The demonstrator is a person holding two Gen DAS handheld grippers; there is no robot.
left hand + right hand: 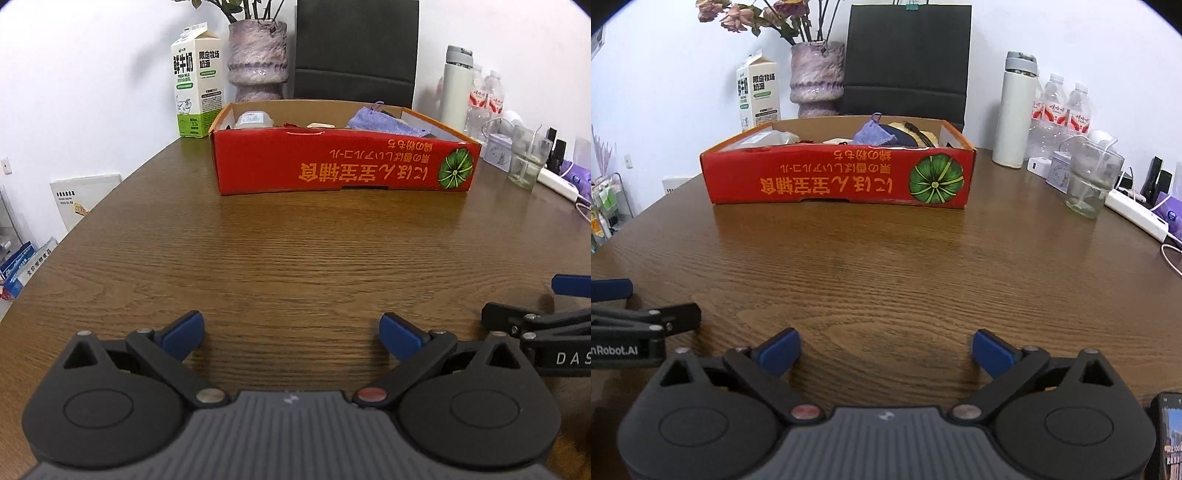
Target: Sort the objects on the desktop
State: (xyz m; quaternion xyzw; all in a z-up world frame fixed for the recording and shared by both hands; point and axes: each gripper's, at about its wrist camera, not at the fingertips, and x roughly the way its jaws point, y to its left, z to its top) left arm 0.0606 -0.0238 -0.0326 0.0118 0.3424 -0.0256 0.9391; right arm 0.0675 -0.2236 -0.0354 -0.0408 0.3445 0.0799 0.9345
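RISK | your left gripper [291, 332] and right gripper [886, 350] are hovering, fingers wide, holding nothing | items are sitting in red box [838, 177] on worktop [295, 251] | reaching over its wall is risking tipping glass [1089, 184]

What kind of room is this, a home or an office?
Probably an office or meeting room, though a home is possible: a large wooden table against a plain wall, a power strip with cables plugged in, and water bottles beside a white flask.
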